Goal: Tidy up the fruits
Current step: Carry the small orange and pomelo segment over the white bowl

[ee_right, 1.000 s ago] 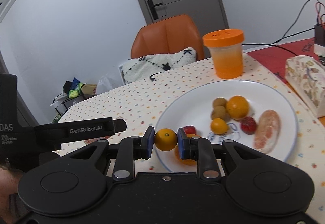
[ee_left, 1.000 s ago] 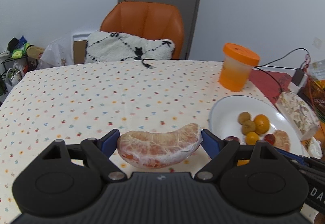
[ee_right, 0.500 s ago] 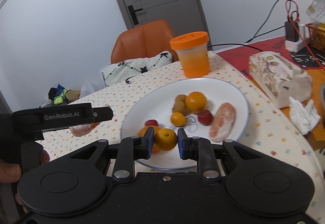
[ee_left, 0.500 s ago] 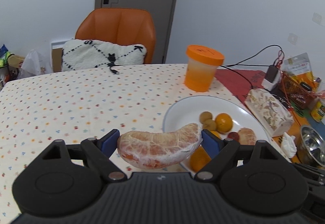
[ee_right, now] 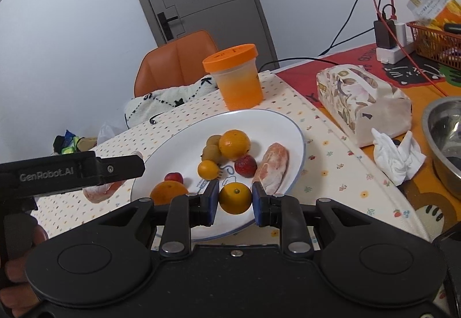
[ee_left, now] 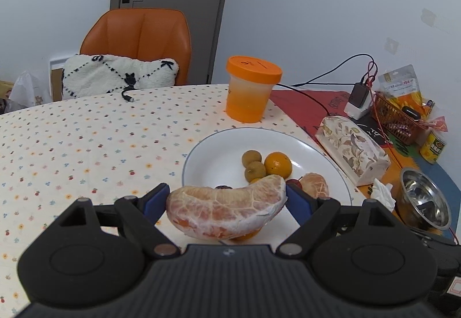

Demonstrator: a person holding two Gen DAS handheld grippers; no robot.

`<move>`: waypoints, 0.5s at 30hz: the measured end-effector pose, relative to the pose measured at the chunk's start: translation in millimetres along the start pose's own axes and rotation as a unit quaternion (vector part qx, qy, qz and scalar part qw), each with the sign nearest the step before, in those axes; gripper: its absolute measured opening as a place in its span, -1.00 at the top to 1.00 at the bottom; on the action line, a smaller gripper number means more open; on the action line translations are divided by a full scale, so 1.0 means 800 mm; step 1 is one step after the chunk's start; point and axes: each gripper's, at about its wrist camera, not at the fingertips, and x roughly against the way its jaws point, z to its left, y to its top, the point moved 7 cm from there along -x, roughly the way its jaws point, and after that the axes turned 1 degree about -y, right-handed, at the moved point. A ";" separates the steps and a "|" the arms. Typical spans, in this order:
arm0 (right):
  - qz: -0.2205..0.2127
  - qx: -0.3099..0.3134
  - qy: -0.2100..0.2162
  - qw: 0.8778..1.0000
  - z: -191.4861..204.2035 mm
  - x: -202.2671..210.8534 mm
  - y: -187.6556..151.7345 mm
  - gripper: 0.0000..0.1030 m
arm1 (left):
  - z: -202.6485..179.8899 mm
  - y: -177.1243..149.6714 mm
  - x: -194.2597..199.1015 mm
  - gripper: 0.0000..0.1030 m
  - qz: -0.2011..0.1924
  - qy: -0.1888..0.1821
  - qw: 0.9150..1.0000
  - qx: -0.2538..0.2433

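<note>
My left gripper (ee_left: 227, 200) is shut on a peeled pomelo segment (ee_left: 226, 207) and holds it at the near edge of the white plate (ee_left: 219, 145). My right gripper (ee_right: 234, 201) is shut on a small orange (ee_right: 234, 198) over the plate's near part (ee_right: 276, 122). On the plate lie an orange (ee_right: 234, 144), two longans (ee_right: 212, 146), a kumquat (ee_right: 208, 169), red fruits (ee_right: 245, 165) and another peeled segment (ee_right: 272, 166). The left gripper's body (ee_right: 72, 174) shows at the left of the right wrist view.
An orange-lidded cup (ee_left: 252, 89) stands behind the plate. A tissue box (ee_left: 351, 146), crumpled tissue (ee_right: 396, 155) and steel bowl (ee_left: 423, 204) lie to the right. A basket (ee_left: 394, 119), charger and cables sit at far right. An orange chair (ee_left: 138, 38) with a cushion stands beyond the table.
Both grippers have moved right and forward toward the plate, each still holding its fruit. The plate now sits nearer the middle of both views.
</note>
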 end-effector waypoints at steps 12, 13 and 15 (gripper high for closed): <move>-0.019 -0.015 -0.005 1.000 -0.017 0.012 0.006 0.23 | -0.034 0.000 -0.015 -0.65 0.008 -0.029 0.999 -0.029; -0.021 -0.018 -0.006 1.000 -0.021 0.014 0.006 0.23 | -0.039 -0.001 -0.017 -0.65 0.009 -0.032 0.999 -0.032; -0.023 -0.023 -0.007 0.999 -0.027 0.018 0.007 0.23 | -0.048 -0.003 -0.020 -0.66 0.011 -0.036 0.999 -0.039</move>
